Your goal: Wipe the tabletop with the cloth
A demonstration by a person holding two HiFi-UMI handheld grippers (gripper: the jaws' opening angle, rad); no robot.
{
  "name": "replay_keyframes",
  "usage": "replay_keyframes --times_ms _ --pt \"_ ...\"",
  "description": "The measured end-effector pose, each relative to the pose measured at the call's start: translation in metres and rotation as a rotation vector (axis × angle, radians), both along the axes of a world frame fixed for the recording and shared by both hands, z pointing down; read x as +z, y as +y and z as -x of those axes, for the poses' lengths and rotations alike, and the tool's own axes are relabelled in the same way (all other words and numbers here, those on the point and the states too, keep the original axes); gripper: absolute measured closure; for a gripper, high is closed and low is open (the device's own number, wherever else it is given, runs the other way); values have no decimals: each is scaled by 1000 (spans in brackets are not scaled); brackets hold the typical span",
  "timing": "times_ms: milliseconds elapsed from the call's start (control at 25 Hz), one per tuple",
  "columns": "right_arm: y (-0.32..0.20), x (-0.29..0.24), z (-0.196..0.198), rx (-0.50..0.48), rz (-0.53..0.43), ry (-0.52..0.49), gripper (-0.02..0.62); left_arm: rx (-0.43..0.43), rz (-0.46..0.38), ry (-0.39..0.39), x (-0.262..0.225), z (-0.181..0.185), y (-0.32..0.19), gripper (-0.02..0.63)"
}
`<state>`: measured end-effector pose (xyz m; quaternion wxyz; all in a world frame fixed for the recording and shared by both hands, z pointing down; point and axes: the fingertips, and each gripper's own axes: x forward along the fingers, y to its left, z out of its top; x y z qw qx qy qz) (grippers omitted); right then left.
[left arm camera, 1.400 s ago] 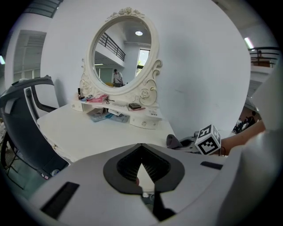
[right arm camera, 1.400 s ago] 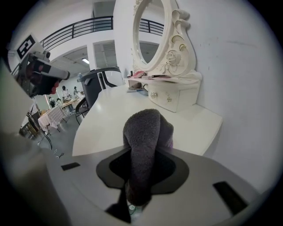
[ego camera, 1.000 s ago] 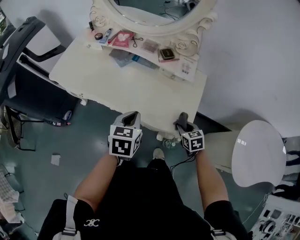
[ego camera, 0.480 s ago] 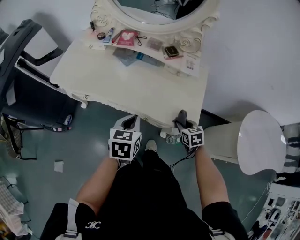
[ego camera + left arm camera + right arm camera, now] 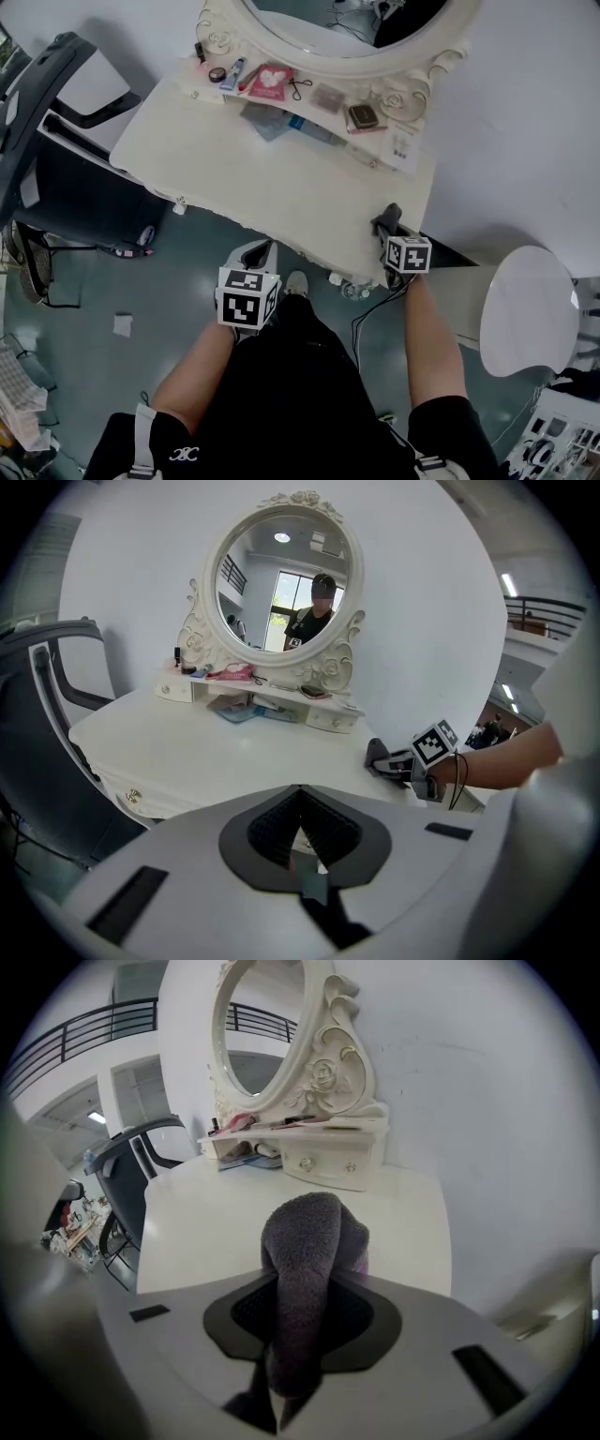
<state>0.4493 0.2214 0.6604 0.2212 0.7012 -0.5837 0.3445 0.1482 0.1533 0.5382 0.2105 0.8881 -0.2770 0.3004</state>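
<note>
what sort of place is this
Likely a dressing-table setup inside a larger hall or lab: a white vanity with an oval mirror, cosmetics on its shelf, an office chair, a railed balcony.

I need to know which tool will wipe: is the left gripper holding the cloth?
No, the grey cloth is clamped in the right gripper, while the left gripper holds nothing.

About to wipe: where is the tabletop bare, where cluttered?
Bare: the front and middle of the tabletop, from the chair side to the right hand-held gripper holding the cloth. Crowded: the back, on and under the shelf below the mirror.
</note>
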Motion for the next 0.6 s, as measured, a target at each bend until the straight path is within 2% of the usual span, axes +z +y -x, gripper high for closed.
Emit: replay_keyframes --times_ms 280,600 --pt "-64 -3 -42 -40 -33 -12 500 -37 -25 -36 -8 -39 -57 606" --pt "-92 -7 -52 -116 -50 -53 500 12 -17 -69 -2 -99 -85 606"
